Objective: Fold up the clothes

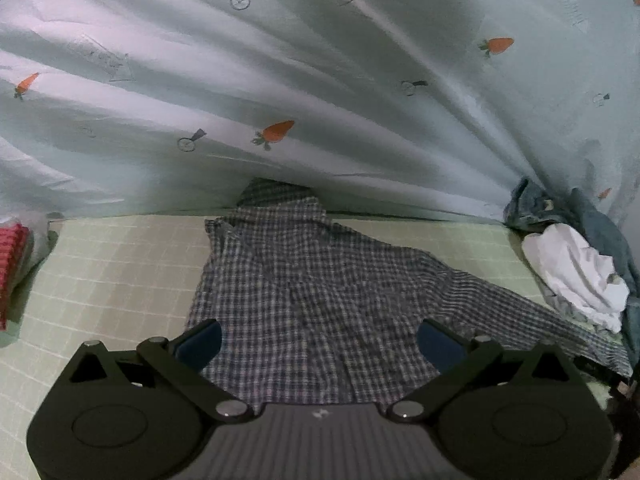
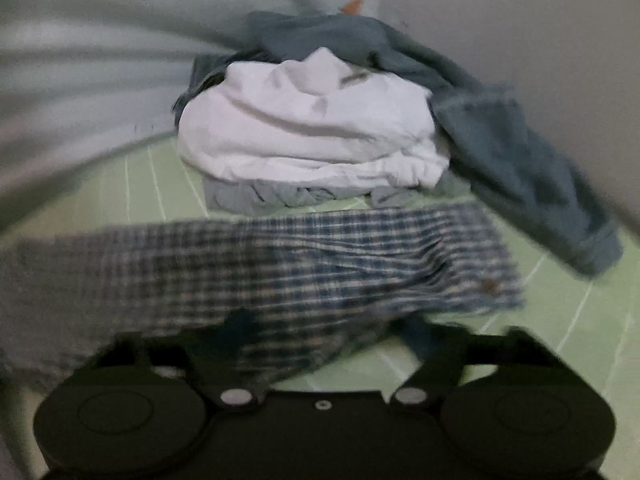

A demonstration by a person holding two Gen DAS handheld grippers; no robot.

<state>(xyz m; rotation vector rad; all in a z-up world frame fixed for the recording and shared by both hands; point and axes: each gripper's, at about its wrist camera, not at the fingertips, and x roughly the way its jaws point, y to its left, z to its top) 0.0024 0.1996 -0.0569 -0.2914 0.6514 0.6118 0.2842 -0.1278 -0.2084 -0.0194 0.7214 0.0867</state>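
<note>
We see a checked shirt (image 1: 304, 280) lying spread on a pale green sheet with a white grid (image 1: 120, 264), its collar end against the hanging light curtain printed with carrots (image 1: 280, 80); one part of it runs off toward the right, to a pile of clothes (image 1: 576, 264) at the sheet's edge; at the far left sits something red and ribbed (image 1: 12, 264), only partly in view. Our left claw (image 1: 320, 344) stands wide over the near hem of the shirt; its blue pads (image 1: 200, 342) are well apart and nothing is pinched between them, the cloth simply lying below. From the right wrist the picture is blurred; there the shirt (image 2: 320, 268) stretches across the view as a band of checks, with a small brown button (image 2: 489, 286) near its right end. Behind it a white garment (image 2: 312, 128) lies on top of the pile, a grey-blue piece (image 2: 272, 196) crumpled beneath it and a blue denim garment (image 2: 520, 160) draped behind and down the right side. Our right claw (image 2: 332, 336) is partly open with the shirt's near edge lying between its fingers; whether the pads press the cloth we cannot tell through the blur.
</note>
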